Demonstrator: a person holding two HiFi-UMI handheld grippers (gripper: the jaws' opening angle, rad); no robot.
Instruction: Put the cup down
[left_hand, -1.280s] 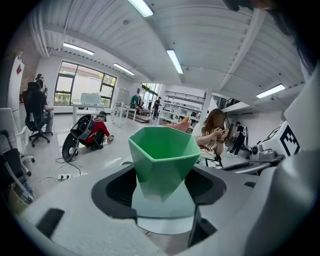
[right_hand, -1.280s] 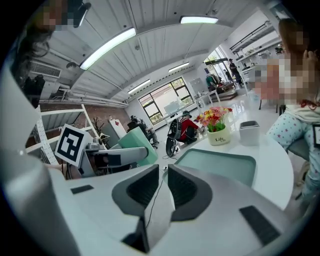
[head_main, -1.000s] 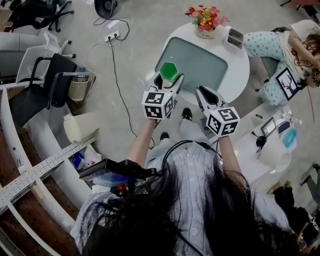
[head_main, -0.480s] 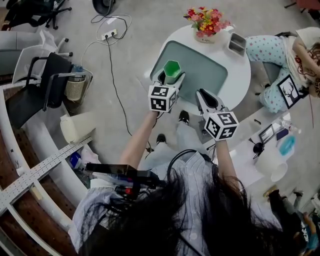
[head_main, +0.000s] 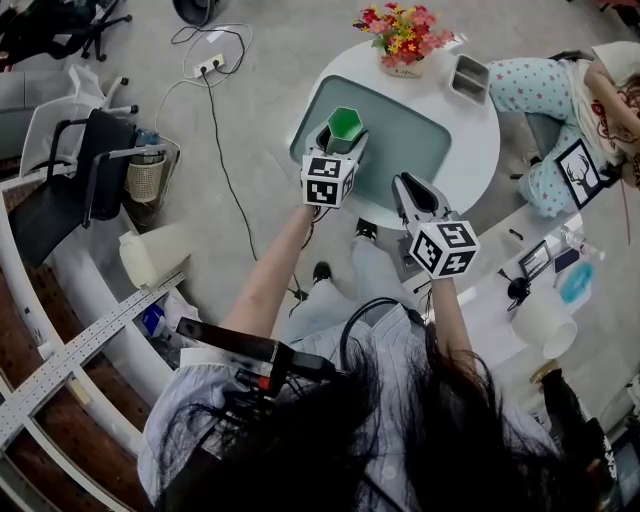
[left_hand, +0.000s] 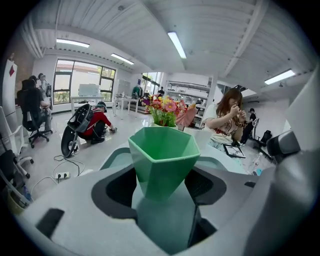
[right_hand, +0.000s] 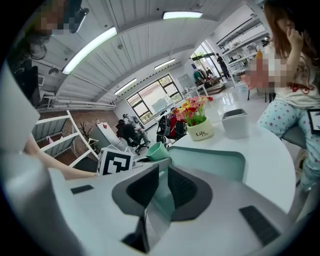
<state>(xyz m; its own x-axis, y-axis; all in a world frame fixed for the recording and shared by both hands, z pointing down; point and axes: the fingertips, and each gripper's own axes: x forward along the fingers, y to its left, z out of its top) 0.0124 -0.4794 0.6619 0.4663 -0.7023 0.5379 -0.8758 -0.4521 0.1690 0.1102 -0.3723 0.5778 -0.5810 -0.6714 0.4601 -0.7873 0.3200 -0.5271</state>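
Low in the frame, the right tool (head_main: 406, 186) hangs at the table's (head_main: 482, 135) near edge, jaws drawn narrow with nothing between them. Up and left of it, the left tool (head_main: 340, 142) clamps the green cup (head_main: 344, 122) upright over the teal tray's (head_main: 425, 140) left corner. Flowers (head_main: 402, 35) stand beyond.

Table (head_main: 478, 150): tray (head_main: 420, 140) lies on its middle.
Flower pot (head_main: 403, 62): on the table, behind the tray; container (head_main: 468, 77) just right of it.
Cup (head_main: 345, 124): between the left gripper (head_main: 342, 138) jaws, over the tray's left end.
Right gripper (head_main: 405, 183): right of the left one, over the table's near edge.
Seated person (head_main: 545, 90): right of the table.
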